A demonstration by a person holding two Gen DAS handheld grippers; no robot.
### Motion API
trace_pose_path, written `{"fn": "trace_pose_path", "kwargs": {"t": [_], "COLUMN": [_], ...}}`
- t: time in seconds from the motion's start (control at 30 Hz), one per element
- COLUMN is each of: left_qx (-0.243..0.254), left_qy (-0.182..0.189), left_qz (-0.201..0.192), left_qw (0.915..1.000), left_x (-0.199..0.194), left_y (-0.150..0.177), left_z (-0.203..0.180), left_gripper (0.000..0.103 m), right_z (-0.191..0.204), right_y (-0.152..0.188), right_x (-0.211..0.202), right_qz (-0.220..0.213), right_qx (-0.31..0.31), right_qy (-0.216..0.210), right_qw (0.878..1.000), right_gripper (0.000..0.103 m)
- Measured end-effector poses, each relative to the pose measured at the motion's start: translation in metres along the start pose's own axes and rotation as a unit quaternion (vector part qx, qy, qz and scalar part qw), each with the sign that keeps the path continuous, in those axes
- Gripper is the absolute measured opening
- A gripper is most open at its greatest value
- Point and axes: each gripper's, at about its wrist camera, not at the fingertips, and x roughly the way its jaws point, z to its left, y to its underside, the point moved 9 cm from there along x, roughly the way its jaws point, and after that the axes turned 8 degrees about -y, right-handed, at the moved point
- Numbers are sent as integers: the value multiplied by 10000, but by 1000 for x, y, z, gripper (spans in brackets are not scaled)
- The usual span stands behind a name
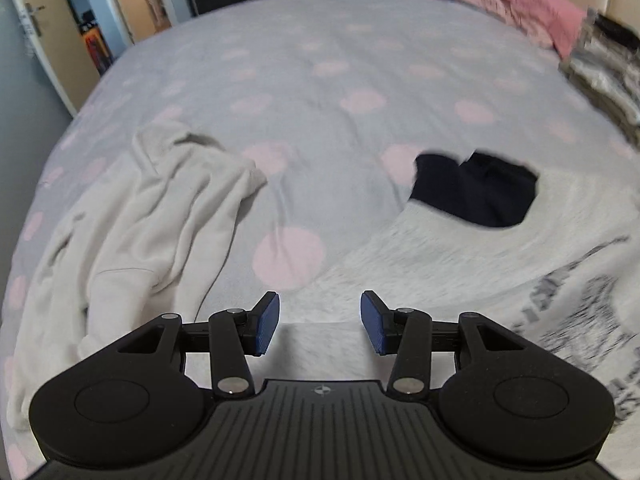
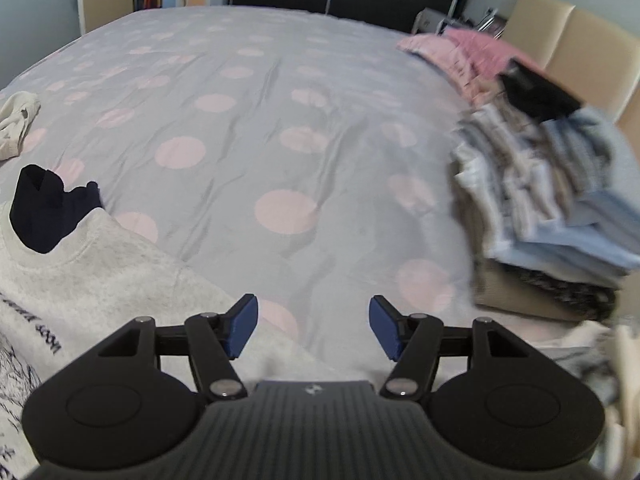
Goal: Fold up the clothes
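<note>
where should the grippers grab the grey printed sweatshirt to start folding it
Grip the grey printed sweatshirt at its two shoulder edges, either side of the ribbed collar, coming down from above. It lies flat on the bed, so its edges are what can be pinched. Lift the dark garment off the collar first.

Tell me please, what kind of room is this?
Most likely a bedroom. A wide bed with a grey bedspread with pink dots fills the view, clothes are piled at its side, and a padded beige headboard stands behind them.
</note>
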Motion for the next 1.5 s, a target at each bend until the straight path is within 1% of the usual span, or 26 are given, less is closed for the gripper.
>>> {"fn": "trace_pose_path", "kwargs": {"t": [0.1, 0.23, 0.3, 0.33, 0.43, 0.57, 0.6, 0.63, 0.67, 0.7, 0.73, 0.77, 0.83, 0.9, 0.97, 1.07, 1.13, 1.27, 1.4, 1.5], "left_qx": [50, 406, 496, 484, 366, 143, 153, 185, 254, 326, 396, 458, 530, 499, 337, -35, -193, -318, -540, -542], "left_qy": [29, -47, -27, -15, 73, 146, 138, 147, 180, 182, 139, 71, -128, -250, -324, -378, -476, -783, -783, -862], "left_qz": [248, 361, 464, 496, 487, 547, 553, 555, 554, 557, 563, 559, 514, 429, 249, -204, -532, -1155, -1654, -2148], "left_qw": [9997, 9985, 9977, 9976, 9981, 9983, 9983, 9982, 9980, 9978, 9975, 9974, 9972, 9975, 9986, 9991, 9973, 9897, 9816, 9713], "left_x": [27, 53, 62, 66, 71, 77, 77, 76, 75, 74, 72, 71, 67, 60, 47, 15, -13, -77, -138, -190], "left_y": [3, 8, 12, 13, 15, 15, 14, 13, 12, 11, 10, 9, 5, 1, -6, -22, -33, -49, -62, -71], "left_z": [-1, -4, -5, -4, -2, -1, -3, -5, -8, -12, -15, -19, -23, -23, -19, -11, -7, 2, 15, 19], "left_gripper": [43, 45, 45, 47, 54, 54, 51, 42, 36, 28, 21, 16, 6, 5, 4, 4, 4, 4, 4, 4], "right_z": [9, 22, 25, 26, 26, 23, 24, 27, 30, 33, 35, 37, 39, 38, 36, 32, 30, 26, 23, 23], "right_y": [-1, 0, 2, 4, 11, 19, 22, 23, 22, 21, 19, 18, 13, 5, -4, -19, -27, -35, -40, -47], "right_x": [22, 45, 55, 60, 74, 93, 96, 98, 97, 96, 93, 90, 78, 61, 41, 4, -21, -72, -125, -177], "right_qz": [174, 365, 451, 511, 743, 992, 1044, 1094, 1130, 1166, 1190, 1213, 1094, 865, 592, 117, -159, -625, -1114, -1588], "right_qx": [-147, -443, -529, -589, -667, -639, -582, -510, -466, -422, -544, -670, -775, -737, -678, -568, -475, -238, 7, 71], "right_qy": [-160, -588, -716, -773, -977, -1087, -1137, -1229, -1314, -1398, -1313, -1225, -1197, -1166, -1144, -1097, -903, -544, -364, -279], "right_qw": [9996, 9966, 9950, 9940, 9902, 9871, 9863, 9851, 9838, 9824, 9827, 9827, 9837, 9867, 9893, 9923, 9947, 9963, 9931, 9869], "right_gripper": [65, 66, 69, 71, 71, 70, 67, 56, 49, 35, 13, 5, 4, 3, 3, 2, 2, 2, 2, 2]}}
